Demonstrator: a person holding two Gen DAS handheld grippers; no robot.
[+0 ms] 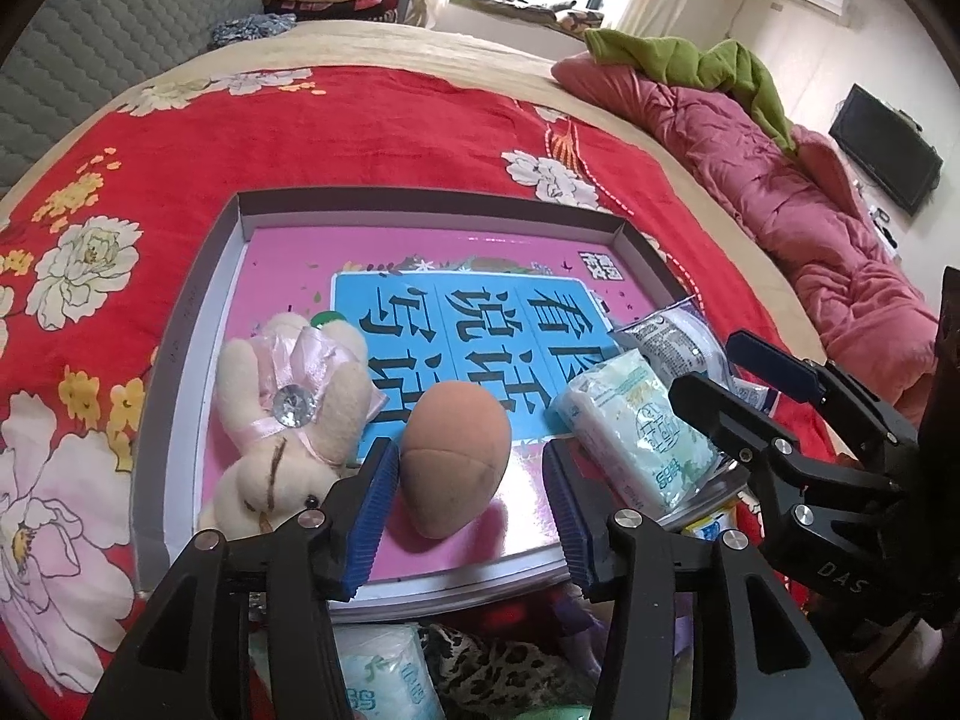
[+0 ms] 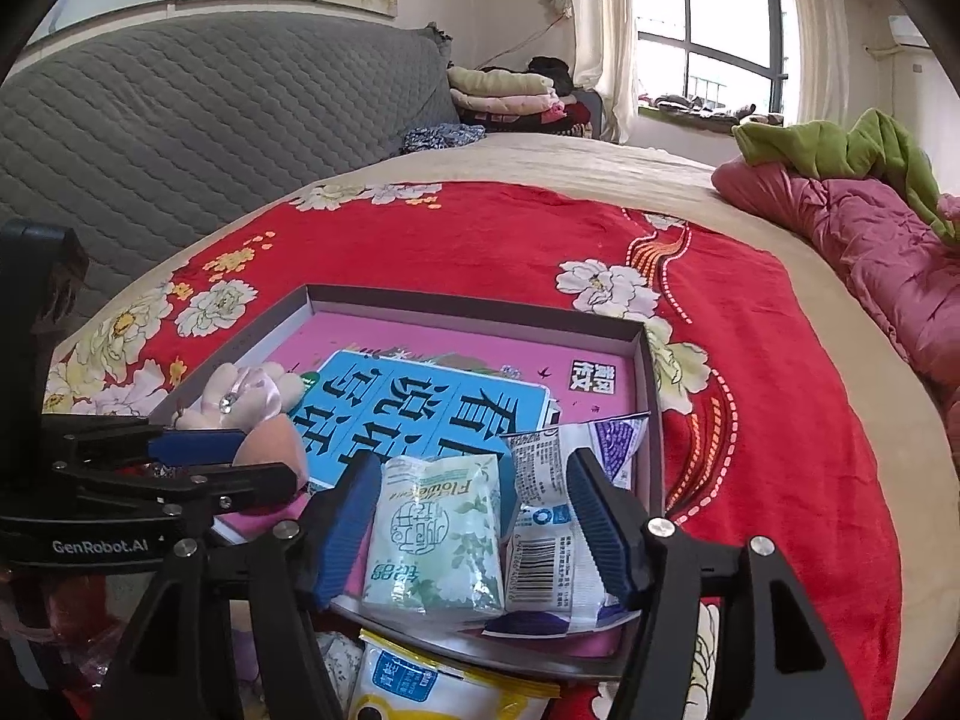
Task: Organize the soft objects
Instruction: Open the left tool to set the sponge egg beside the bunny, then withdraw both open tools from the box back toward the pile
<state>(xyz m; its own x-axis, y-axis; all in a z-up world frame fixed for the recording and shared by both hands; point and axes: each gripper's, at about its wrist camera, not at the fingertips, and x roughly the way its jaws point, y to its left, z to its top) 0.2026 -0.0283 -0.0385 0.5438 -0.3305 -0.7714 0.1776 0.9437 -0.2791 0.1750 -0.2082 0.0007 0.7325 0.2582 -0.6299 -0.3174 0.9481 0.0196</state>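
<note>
Left gripper [image 1: 471,498] parted, blue pads standing clear on either side of one brown egg-shaped sponge [image 1: 456,456], neither pad pressing it; sponge resting on the pink book [image 1: 420,252] inside the shallow box [image 1: 198,276]. Just left of the sponge, touching the left pad's side, one cream plush bunny [image 1: 288,414] with a pink ribbon and a clear gem, lying on the box floor. Right gripper [image 2: 474,519] likewise parted, its pads flanking two packets without clamping either: one pale green tissue pack [image 2: 435,540] nearer the left pad, one white and purple wipe packet [image 2: 543,516] nearer the right pad, the pair overlapping at the box's near right corner. Counted inside the box: one book, one bunny, one sponge, two packets. Below the box's near edge, outside it, one further tissue pack [image 1: 384,672] beside a leopard-print piece of fabric [image 1: 504,666], and one white and yellow pouch [image 2: 444,684] under the right gripper. Box sitting on one red floral blanket [image 1: 360,138] spread across the bed. Farther off, one crumpled pink quilt [image 1: 804,192] with one green cloth [image 1: 702,66] draped on it, and one stack of folded blankets [image 2: 510,96] by the grey headboard [image 2: 198,120].
</note>
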